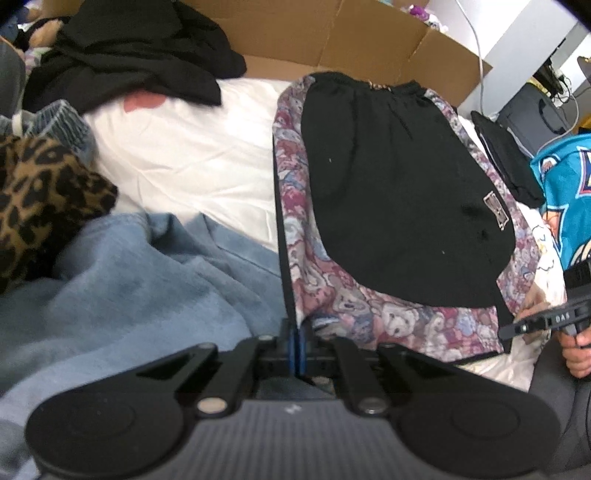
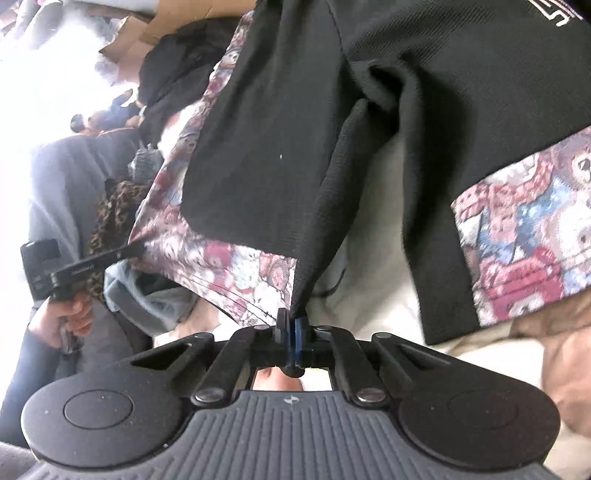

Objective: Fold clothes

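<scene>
Closest to the left wrist camera, the left gripper (image 1: 297, 334) has its jaws pressed together on the dark-trimmed corner edge of a pair of shorts (image 1: 388, 192). The shorts are black with side panels printed in teddy bears, in maroon, blue and cream. They lie spread on a white sheet (image 1: 192, 158), waistband farthest from the camera, and a small patch label (image 1: 495, 210) sits near one leg hem.

In the right wrist view, the right gripper (image 2: 293, 321) has its jaws closed on a pinch of the black fabric at a leg hem, so the cloth rises from the fingertips in a taut fold. The other leg, with its bear-print panel (image 2: 524, 240), hangs just beside it on the right of that view. The left gripper also shows at the left edge of that view, gripping the far corner of the printed side, held in the person's left hand (image 2: 62, 317).

Around the shorts: a light blue garment (image 1: 140, 280) lies crumpled just beside their left edge, with a leopard-print piece (image 1: 44, 206) next to it. A heap of black clothing (image 1: 140, 51) sits farther back against an open cardboard box (image 1: 369, 33). A teal printed garment (image 1: 565, 199) lies at the right edge, near the person's right hand (image 1: 576, 354).
</scene>
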Motion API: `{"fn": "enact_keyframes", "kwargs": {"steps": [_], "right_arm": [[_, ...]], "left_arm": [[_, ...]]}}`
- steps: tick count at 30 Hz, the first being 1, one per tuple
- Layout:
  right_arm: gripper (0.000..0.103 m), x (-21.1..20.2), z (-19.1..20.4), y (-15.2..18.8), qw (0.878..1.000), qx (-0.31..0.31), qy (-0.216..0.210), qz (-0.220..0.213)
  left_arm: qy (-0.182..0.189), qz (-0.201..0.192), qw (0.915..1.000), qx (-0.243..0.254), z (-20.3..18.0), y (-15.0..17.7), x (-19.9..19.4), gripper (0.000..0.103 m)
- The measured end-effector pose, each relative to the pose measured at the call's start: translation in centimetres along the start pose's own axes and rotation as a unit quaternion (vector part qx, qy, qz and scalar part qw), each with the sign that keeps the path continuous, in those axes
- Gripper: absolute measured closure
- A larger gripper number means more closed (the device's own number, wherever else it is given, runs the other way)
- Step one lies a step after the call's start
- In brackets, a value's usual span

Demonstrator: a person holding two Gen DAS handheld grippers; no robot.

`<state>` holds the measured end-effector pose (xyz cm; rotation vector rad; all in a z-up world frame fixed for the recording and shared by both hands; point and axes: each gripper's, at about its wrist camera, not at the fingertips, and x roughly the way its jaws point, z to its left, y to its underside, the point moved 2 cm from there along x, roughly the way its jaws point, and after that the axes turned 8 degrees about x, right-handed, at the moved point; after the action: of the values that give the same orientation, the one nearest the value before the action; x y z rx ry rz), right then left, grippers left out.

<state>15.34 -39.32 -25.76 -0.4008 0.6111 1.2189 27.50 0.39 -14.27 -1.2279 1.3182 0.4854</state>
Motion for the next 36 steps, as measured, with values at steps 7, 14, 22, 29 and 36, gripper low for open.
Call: {"fn": "enact_keyframes", "kwargs": {"steps": [7,14,22,29,36], "right_arm": [[0.068,0.1,-1.3,-0.1,0.999,0.026,0.026,-0.002],[0.064,-1.7,-1.4,-1.1,0.997,0.046,0.017,-0.057],[0.061,-6.9,-0.9,-2.2,0.987,0.026,0.053,-0.148],[0.050,-7.6,1.0,-1.8,0.974,-0.046,0.176,-0.133],[0.050,-5.0,1.9,-0.7,0.960,-0.091,0.251,-0.088]], "left_arm": [[-0.023,0.014,0.9996,0.003,0.7,-0.5,0.3,0.099],[-0.022,0.021,0.9995,-0.003,0.7,-0.5,-0.1,0.089],[-0.037,0.000,0.9993,0.005,0.6,-1.5,-3.4,0.077],[-0.032,-0.023,0.9991,0.015,-0.5,-3.5,-3.6,0.077],[-0.001,-0.036,0.9991,0.025,-2.6,-4.4,-1.3,0.077]]}}
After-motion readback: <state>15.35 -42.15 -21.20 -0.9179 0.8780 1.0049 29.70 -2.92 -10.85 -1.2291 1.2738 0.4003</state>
